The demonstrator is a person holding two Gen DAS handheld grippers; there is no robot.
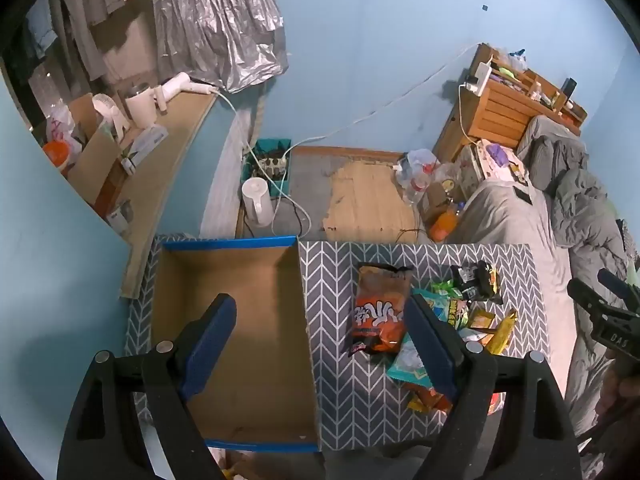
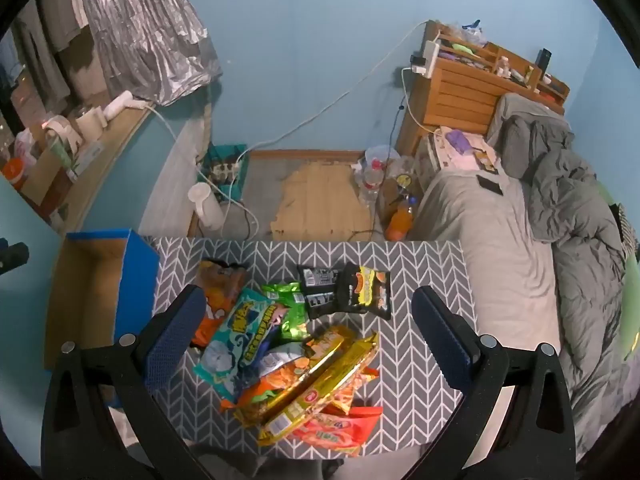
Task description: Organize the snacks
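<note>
Left wrist view: our jaws spread above a cardboard box [image 1: 232, 320].
Crinkly foil snack packets [image 2: 296, 352] heap on the chevron-patterned bench [image 2: 420, 280]; right jaws spread too.

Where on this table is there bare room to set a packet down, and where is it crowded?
Free: the empty cardboard box, and the chevron cloth strip between the box wall and the orange snack bag. Also bare cloth right of the pile, toward the bed. Crowded: the snack pile at the table's middle.

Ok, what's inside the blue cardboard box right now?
The box shows only bare cardboard floor, no snacks. The left gripper hides part of the floor, and the near corners are out of view.
</note>
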